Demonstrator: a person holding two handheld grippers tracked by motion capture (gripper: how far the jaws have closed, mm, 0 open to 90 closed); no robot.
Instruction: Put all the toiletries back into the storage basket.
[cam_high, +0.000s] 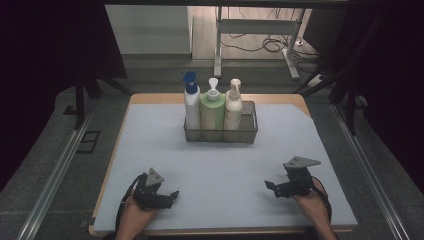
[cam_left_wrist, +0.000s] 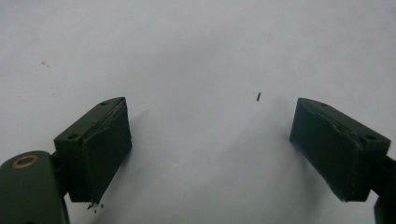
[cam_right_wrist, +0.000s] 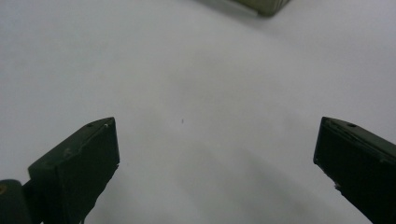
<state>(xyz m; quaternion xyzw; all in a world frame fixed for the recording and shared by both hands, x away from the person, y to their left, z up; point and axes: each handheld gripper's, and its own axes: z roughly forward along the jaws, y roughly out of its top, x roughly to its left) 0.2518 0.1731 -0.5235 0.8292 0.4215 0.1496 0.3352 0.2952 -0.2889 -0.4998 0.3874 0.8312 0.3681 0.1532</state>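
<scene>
Wire basket (cam_high: 220, 134) with three upright pump bottles (cam_high: 212, 110) sits mid-worktop toward the far edge, equidistant from my left tool (cam_high: 161, 196) and right tool (cam_high: 281, 187), both spread, empty, near edge.

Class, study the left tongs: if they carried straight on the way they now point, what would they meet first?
Probably the right tongs. The left tongs, open, point across the mat toward them, with nothing standing between; height is unclear.

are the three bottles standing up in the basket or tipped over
Upright: blue-capped bottle, green bottle and cream bottle stand side by side in the wire basket, pumps up.
</scene>
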